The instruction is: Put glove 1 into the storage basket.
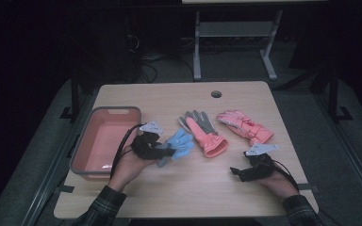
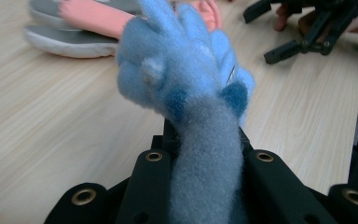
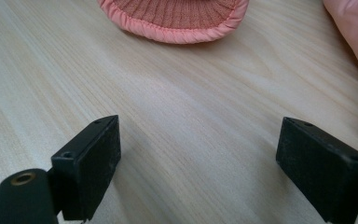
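Blue fleece glove (image 1: 178,145) hangs clamped in left gripper (image 1: 162,151) fingers; right gripper (image 3: 198,163) fingers wide.

Dim high view, surroundings nearly black — gripper views brighter, the blue glove (image 2: 186,88) perhaps slightly soft-focused.

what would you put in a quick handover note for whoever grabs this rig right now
Left hand-held gripper: shut on the blue glove, held beside the pink bin.
Right hand-held gripper: open, nothing between its jaws, low over the table at the right.
On the table: a pink-and-grey glove in the middle and a pink glove to its right.
Done: blue glove gripped; bin looks empty.
Left, probably: bin the blue glove, then the other two.
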Demonstrator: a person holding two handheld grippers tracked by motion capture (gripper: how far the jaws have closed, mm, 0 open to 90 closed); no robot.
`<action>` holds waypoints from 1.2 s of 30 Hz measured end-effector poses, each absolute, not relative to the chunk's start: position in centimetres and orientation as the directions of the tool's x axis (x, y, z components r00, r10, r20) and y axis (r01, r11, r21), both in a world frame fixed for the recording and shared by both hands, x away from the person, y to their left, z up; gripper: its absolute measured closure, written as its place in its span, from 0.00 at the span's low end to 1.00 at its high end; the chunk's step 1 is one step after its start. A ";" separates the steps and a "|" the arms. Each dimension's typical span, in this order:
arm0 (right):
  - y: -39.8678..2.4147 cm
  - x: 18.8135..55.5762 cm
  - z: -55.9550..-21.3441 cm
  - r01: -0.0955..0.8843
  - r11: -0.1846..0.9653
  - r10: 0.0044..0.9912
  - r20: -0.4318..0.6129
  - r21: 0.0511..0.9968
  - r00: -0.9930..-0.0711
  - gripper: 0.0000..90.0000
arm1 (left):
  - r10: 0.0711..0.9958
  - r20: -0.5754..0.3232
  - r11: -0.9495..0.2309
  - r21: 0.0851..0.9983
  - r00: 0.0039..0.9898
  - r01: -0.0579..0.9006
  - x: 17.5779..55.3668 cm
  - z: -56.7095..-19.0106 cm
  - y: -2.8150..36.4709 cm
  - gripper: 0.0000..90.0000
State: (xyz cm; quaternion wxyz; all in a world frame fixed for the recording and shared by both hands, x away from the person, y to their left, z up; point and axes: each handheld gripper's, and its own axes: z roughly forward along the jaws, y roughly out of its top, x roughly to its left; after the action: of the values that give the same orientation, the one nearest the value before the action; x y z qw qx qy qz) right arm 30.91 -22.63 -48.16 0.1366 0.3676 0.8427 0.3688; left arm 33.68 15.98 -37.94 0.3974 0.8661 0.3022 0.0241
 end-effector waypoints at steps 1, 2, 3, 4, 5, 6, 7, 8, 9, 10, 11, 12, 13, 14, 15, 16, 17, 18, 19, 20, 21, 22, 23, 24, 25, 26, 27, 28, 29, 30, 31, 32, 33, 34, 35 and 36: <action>-22.6 30.9 -48.2 0.519 0.458 0.720 0.041 0.722 -0.692 0.15 | 0.543 -0.198 -0.501 0.703 0.816 0.504 33.7 -37.9 16.0 0.85; -22.6 30.9 -48.2 0.519 0.458 0.720 0.041 0.722 -0.692 0.15 | 0.548 -0.194 -0.500 0.704 0.814 0.505 33.7 -37.8 16.3 0.85; -22.6 30.9 -48.2 0.519 0.458 0.720 0.041 0.722 -0.692 0.15 | 0.563 -0.185 -0.491 0.709 0.805 0.506 33.9 -37.3 17.0 0.85; -22.6 30.9 -48.2 0.519 0.458 0.720 0.041 0.722 -0.692 0.15 | 0.563 -0.185 -0.491 0.709 0.805 0.506 33.9 -37.3 17.0 0.85; -22.6 30.9 -48.2 0.519 0.457 0.721 0.041 0.722 -0.692 0.15 | 0.579 -0.186 -0.472 0.717 0.793 0.513 34.0 -36.9 17.9 0.85; -22.6 30.9 -48.2 0.519 0.458 0.720 0.041 0.722 -0.692 0.15 | 0.579 -0.186 -0.472 0.717 0.793 0.513 34.0 -36.9 17.9 0.85; -22.6 30.9 -48.2 0.519 0.458 0.720 0.040 0.722 -0.693 0.15 | 0.593 -0.182 -0.461 0.722 0.785 0.516 34.0 -36.6 18.5 0.85; -22.6 30.9 -48.2 0.519 0.458 0.720 0.041 0.722 -0.692 0.15 | 0.601 -0.177 -0.457 0.724 0.780 0.516 34.1 -36.5 18.9 0.85; -22.6 30.9 -48.2 0.519 0.458 0.720 0.041 0.722 -0.692 0.15 | 0.601 -0.177 -0.457 0.724 0.780 0.516 34.1 -36.5 18.9 0.85; -22.6 30.9 -48.2 0.516 0.459 0.720 0.038 0.723 -0.693 0.15 | 0.616 -0.176 -0.442 0.729 0.768 0.522 34.1 -36.2 19.5 0.85; -22.7 30.9 -48.2 0.515 0.459 0.720 0.037 0.723 -0.693 0.15 | 0.624 -0.169 -0.441 0.730 0.763 0.522 34.1 -36.1 19.9 0.85; -22.7 30.9 -48.2 0.514 0.460 0.719 0.036 0.724 -0.694 0.15 | 0.624 -0.169 -0.441 0.730 0.763 0.522 34.1 -36.1 19.9 0.85; -22.7 30.9 -48.2 0.514 0.460 0.719 0.036 0.724 -0.694 0.15 | 0.629 -0.161 -0.444 0.729 0.761 0.521 34.1 -36.0 20.2 0.85; -22.6 30.9 -48.2 0.515 0.459 0.719 0.037 0.724 -0.694 0.15 | 0.646 -0.153 -0.434 0.733 0.748 0.524 34.3 -35.8 20.9 0.85; -22.7 31.0 -48.2 0.512 0.461 0.717 0.035 0.725 -0.696 0.15 | 0.646 -0.153 -0.434 0.733 0.748 0.524 34.3 -35.8 20.9 0.85; -22.7 31.0 -48.2 0.513 0.461 0.718 0.036 0.724 -0.695 0.15 | 0.664 -0.144 -0.425 0.734 0.734 0.529 34.3 -35.7 21.6 0.85; -22.7 31.0 -48.2 0.513 0.461 0.718 0.036 0.724 -0.695 0.15 | 0.664 -0.144 -0.425 0.734 0.734 0.529 34.3 -35.7 21.6 0.85; -22.7 31.0 -48.2 0.513 0.461 0.718 0.036 0.724 -0.695 0.15 | 0.673 -0.135 -0.424 0.735 0.727 0.529 34.4 -35.7 22.0 0.85; -22.7 30.9 -48.2 0.514 0.460 0.718 0.037 0.724 -0.695 0.15 | 0.689 -0.130 -0.415 0.735 0.713 0.536 34.4 -35.7 22.6 0.85; -22.7 31.0 -48.2 0.513 0.461 0.718 0.036 0.724 -0.696 0.15 | 0.693 -0.122 -0.421 0.732 0.710 0.536 34.5 -35.6 22.8 0.85; -22.7 31.0 -48.2 0.512 0.461 0.717 0.035 0.725 -0.696 0.15 | 0.704 -0.114 -0.419 0.731 0.701 0.539 34.6 -35.6 23.2 0.85; -22.7 31.0 -48.2 0.512 0.461 0.717 0.035 0.725 -0.696 0.15 | 0.704 -0.114 -0.419 0.731 0.701 0.539 34.6 -35.6 23.2 0.85; -22.7 31.0 -48.2 0.513 0.461 0.718 0.036 0.724 -0.696 0.15 | 0.721 -0.111 -0.408 0.730 0.684 0.549 34.7 -35.6 23.9 0.85; -22.7 31.0 -48.2 0.513 0.461 0.717 0.036 0.724 -0.696 0.15 | 0.732 -0.107 -0.401 0.731 0.673 0.553 34.8 -35.7 24.3 0.85; -22.7 30.9 -48.2 0.514 0.459 0.718 0.038 0.725 -0.695 0.15 | 0.737 -0.100 -0.403 0.730 0.668 0.553 34.9 -35.7 24.6 0.85; -22.6 30.9 -48.2 0.516 0.457 0.720 0.039 0.725 -0.693 0.15 | 0.737 -0.100 -0.403 0.730 0.668 0.553 34.9 -35.7 24.6 0.85; -22.7 31.0 -48.2 0.512 0.462 0.717 0.035 0.725 -0.696 0.15 | 0.748 -0.099 -0.396 0.726 0.656 0.561 35.0 -35.8 25.1 0.85; -22.7 31.0 -48.2 0.512 0.461 0.718 0.036 0.725 -0.696 0.15 | 0.766 -0.102 -0.380 0.726 0.635 0.574 35.1 -35.9 25.9 0.85; -22.7 31.0 -48.2 0.512 0.461 0.717 0.035 0.725 -0.696 0.15 | 0.772 -0.099 -0.376 0.726 0.628 0.576 35.1 -35.9 26.2 0.85; -22.7 31.0 -48.2 0.512 0.461 0.717 0.035 0.725 -0.696 0.15 | 0.781 -0.098 -0.368 0.726 0.617 0.581 35.2 -36.0 26.6 0.85; -22.7 31.0 -48.2 0.512 0.461 0.717 0.035 0.725 -0.696 0.15 | 0.781 -0.098 -0.368 0.726 0.617 0.581 35.2 -36.0 26.6 0.85; -22.7 31.0 -48.2 0.512 0.461 0.717 0.035 0.725 -0.696 0.15 | 0.786 -0.097 -0.365 0.725 0.611 0.584 35.2 -36.0 26.9 0.85; -22.7 31.0 -48.2 0.512 0.460 0.718 0.036 0.725 -0.696 0.15 | 0.794 -0.092 -0.360 0.724 0.600 0.588 35.3 -36.1 27.2 0.85; -22.7 31.0 -48.2 0.512 0.460 0.718 0.036 0.725 -0.695 0.15 | 0.810 -0.090 -0.347 0.724 0.580 0.597 35.4 -36.2 28.0 0.85; -22.7 31.0 -48.2 0.512 0.460 0.718 0.036 0.725 -0.695 0.15 | 0.810 -0.090 -0.347 0.724 0.580 0.597 35.4 -36.2 28.0 0.85; -22.7 31.0 -48.2 0.512 0.460 0.718 0.036 0.725 -0.695 0.15 | 0.817 -0.087 -0.341 0.724 0.570 0.600 35.5 -36.2 28.4 0.85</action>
State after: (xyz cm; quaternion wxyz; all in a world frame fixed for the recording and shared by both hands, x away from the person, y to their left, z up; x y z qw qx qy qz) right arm 30.99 -22.65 -48.19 0.1389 0.3647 0.8431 0.3700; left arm 35.45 28.36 -36.21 0.3689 0.8056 0.4396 0.1471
